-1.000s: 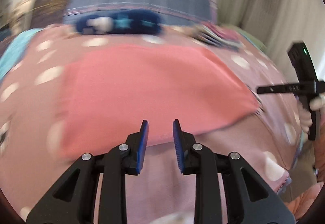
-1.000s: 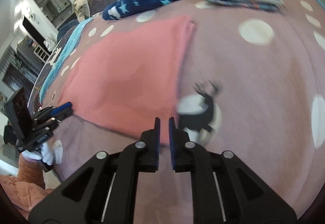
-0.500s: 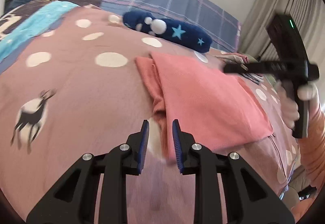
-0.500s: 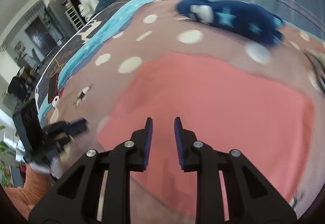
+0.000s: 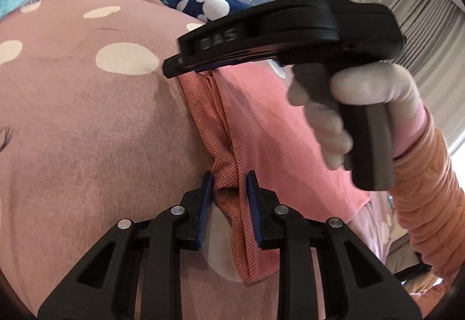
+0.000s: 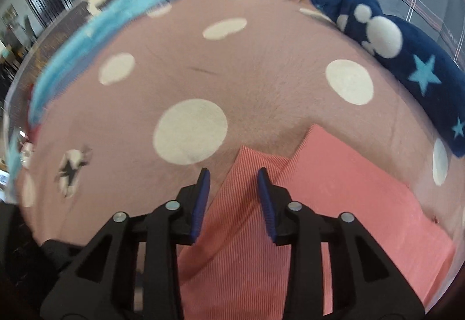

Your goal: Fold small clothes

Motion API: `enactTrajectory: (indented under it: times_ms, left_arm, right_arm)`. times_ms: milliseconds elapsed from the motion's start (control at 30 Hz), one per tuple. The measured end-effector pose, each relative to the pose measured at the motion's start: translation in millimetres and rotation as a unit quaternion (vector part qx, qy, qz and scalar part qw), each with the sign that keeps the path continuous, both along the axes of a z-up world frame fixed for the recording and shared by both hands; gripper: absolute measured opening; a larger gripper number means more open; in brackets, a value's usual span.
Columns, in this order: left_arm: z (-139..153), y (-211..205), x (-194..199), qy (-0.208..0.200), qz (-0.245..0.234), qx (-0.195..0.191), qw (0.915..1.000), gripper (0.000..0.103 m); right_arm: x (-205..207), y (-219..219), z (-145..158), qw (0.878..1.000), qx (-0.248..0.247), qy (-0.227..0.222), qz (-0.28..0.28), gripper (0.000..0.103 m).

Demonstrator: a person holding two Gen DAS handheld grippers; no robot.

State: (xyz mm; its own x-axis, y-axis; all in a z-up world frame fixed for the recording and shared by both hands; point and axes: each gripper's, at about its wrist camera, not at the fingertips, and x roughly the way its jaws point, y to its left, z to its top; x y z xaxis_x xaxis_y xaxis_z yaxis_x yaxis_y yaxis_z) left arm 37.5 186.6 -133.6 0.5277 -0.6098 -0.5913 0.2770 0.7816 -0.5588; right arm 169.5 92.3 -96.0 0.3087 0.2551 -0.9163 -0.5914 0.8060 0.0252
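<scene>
The left gripper stands half open around the near end of the ribbed hem of the salmon-pink garment, which lies flat on the pink dotted bedspread; whether its pads already press the cloth I cannot tell. The right gripper has just been opening and is released over the far hem corner. The garment looks light, soft and limp, so I judge the thicker hem corners the best places to hold.
</scene>
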Motion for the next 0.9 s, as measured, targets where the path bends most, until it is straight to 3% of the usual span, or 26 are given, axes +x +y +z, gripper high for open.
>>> enactTrajectory:
  times_ms: [33,67,100,133,233,333,400,433,467,567,633,700,800,900]
  left_arm:
    - [-0.3,0.9,0.7,0.001,-0.001,-0.004,1.0000,0.020]
    - [-0.4,1.6,-0.1,0.001,-0.004,-0.010,0.9999,0.007]
    - [1.6,1.7,-3.3,-0.008,-0.008,-0.013,0.9999,0.007]
    - [7.2,1.1,-9.5,-0.025,-0.009,-0.009,0.9996,0.006]
    - [17.7,-2.2,-27.8,-0.052,-0.012,0.023,0.9983,0.003]
    - [1.3,2.2,-30.0,-0.011,0.000,0.051,0.9986,0.000]
    - [0.2,13.6,-36.2,-0.006,0.008,0.025,0.9996,0.000]
    - [3.1,17.2,-39.7,-0.013,0.012,0.024,0.9996,0.000]
    - [6.2,19.6,-45.1,-0.019,0.013,0.025,0.9994,0.002]
    - [8.0,24.7,-66.0,-0.021,-0.005,0.008,0.9997,0.018]
    - [5.7,19.8,-74.0,-0.020,-0.020,0.012,0.9995,0.020]
    - [1.9,17.9,-71.4,-0.014,-0.012,0.027,0.9995,0.021]
    - [3.1,33.3,-71.4,-0.014,0.023,0.014,0.9995,0.021]
    - [10.7,55.1,-73.4,-0.024,0.073,0.023,0.9968,0.021]
  right_arm:
    - [2.2,4.7,-3.9,1.000,-0.008,-0.001,0.001,0.037]
    - [3.8,7.0,-5.8,1.000,-0.014,-0.005,0.001,0.028]
    - [5.9,10.3,-8.5,0.999,-0.029,-0.016,0.001,0.009]
    - [7.6,11.7,-9.1,0.998,-0.044,-0.034,-0.003,0.002]
    - [11.9,3.0,6.8,0.998,0.009,-0.046,-0.030,0.002]
    - [20.4,-0.4,5.0,0.999,0.039,-0.030,-0.017,0.002]
    - [26.7,-3.4,-11.3,0.999,0.043,0.014,-0.005,0.003]
    - [27.1,-8.9,-11.2,0.998,0.058,0.015,-0.011,0.005]
    - [26.3,-17.7,-6.5,0.996,0.082,0.017,-0.022,0.012]
    - [15.6,-34.6,12.9,0.994,0.105,0.002,-0.033,0.023]
    - [-6.7,-44.2,30.4,0.995,0.097,-0.023,-0.014,0.024]
    - [-39.4,-51.4,42.4,0.995,0.084,-0.042,0.021,0.025]
    - [-104.4,-56.8,49.8,0.991,0.050,-0.079,0.094,0.031]
    - [-176.6,-55.2,43.7,0.976,0.010,-0.131,0.172,0.041]
